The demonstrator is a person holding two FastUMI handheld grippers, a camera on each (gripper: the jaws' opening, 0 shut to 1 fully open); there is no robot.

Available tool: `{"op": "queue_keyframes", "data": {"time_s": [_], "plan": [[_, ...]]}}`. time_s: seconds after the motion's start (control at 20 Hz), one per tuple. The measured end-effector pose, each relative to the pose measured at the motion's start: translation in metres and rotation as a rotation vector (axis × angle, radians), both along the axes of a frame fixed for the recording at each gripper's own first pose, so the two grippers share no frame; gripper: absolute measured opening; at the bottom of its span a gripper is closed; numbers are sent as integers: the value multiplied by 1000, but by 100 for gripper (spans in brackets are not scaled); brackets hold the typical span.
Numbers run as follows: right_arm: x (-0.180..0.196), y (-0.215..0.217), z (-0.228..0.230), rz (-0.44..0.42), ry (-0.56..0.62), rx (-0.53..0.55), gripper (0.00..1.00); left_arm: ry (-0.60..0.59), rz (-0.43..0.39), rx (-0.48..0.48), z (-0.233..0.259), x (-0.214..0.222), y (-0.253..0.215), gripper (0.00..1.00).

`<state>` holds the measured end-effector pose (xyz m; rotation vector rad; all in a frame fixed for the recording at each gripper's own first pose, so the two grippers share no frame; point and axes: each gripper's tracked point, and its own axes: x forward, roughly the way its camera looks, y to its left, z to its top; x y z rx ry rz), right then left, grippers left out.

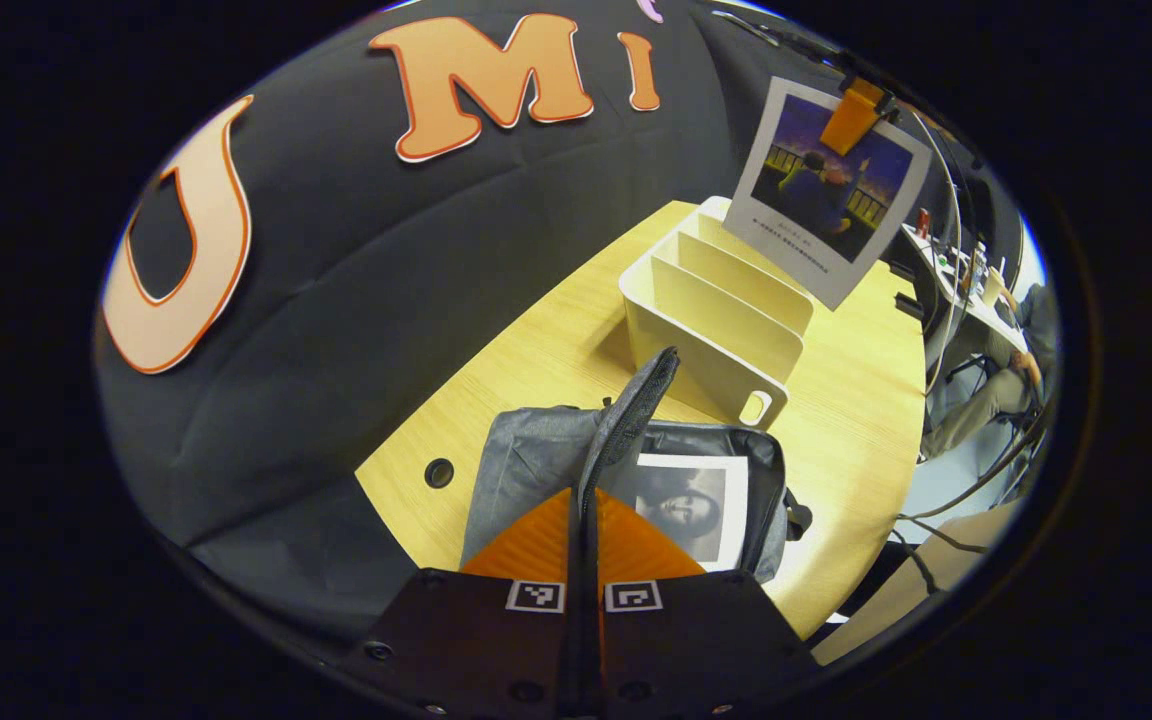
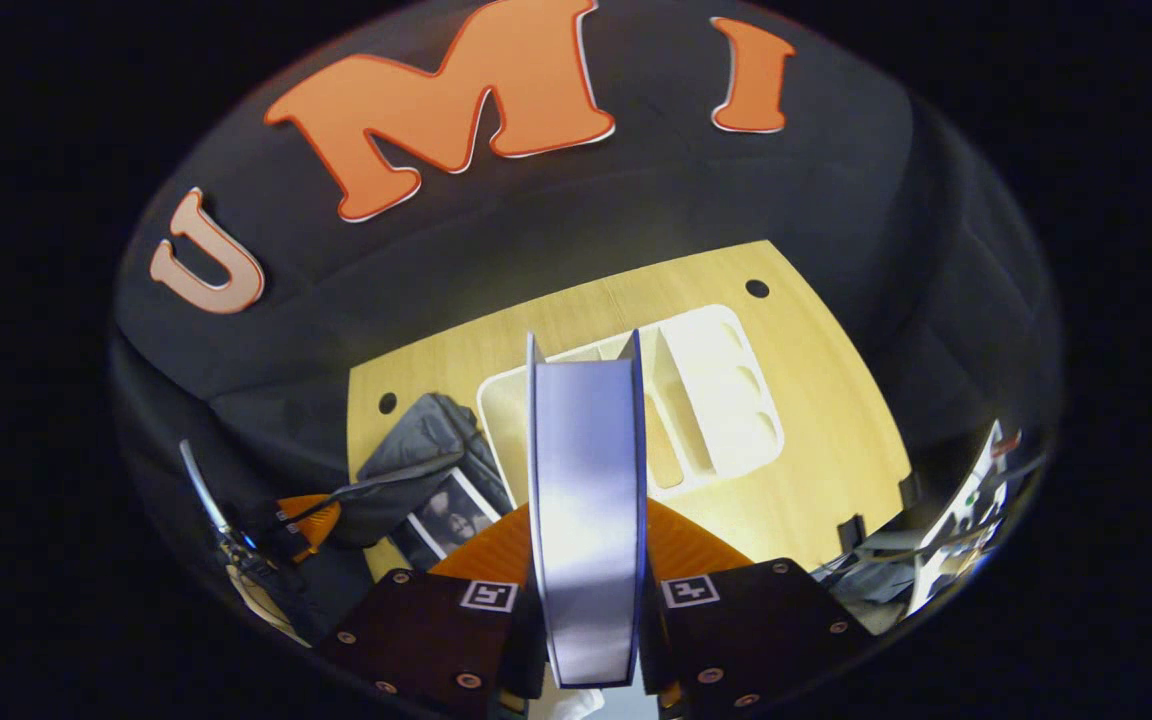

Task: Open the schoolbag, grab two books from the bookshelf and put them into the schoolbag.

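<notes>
The grey schoolbag (image 1: 526, 460) lies open on the wooden table, and a white-bordered book (image 1: 696, 505) rests inside it. My left gripper (image 1: 581, 500) is shut on the bag's raised flap (image 1: 636, 400) and holds it up. The cream bookshelf (image 1: 716, 320) stands just beyond the bag, its slots bare. High above the shelf, my right gripper (image 1: 861, 110) is shut on a second book (image 1: 826, 195). In the right gripper view that book (image 2: 586, 480) stands edge-on between my right gripper (image 2: 588, 515), over the bookshelf (image 2: 726, 400). The schoolbag (image 2: 416, 440) and left gripper (image 2: 301, 520) are at lower left.
The wooden table (image 1: 536, 340) has a cable hole (image 1: 439, 472) near the bag and others (image 2: 757, 289) by the back edge. The black cloth wall runs behind it. A seated person (image 1: 1006, 380) and a cluttered desk (image 1: 966, 270) are off the table's right side.
</notes>
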<state>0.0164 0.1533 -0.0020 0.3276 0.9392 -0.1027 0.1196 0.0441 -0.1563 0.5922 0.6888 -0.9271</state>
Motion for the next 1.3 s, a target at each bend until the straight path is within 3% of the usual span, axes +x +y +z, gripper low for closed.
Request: {"op": "queue_keyframes", "data": {"time_s": [0.4,0.7,1.3], "plan": [[-62,48,-69,-109,-38,455,37,-20,-75,61,2,2,-9,1],[-60,95,-119,-140,-103,758,37,-27,-99,94,4,2,-13,1],[-33,182,-218,-173,-95,947,37,-56,-131,122,9,-8,-23,1]]}}
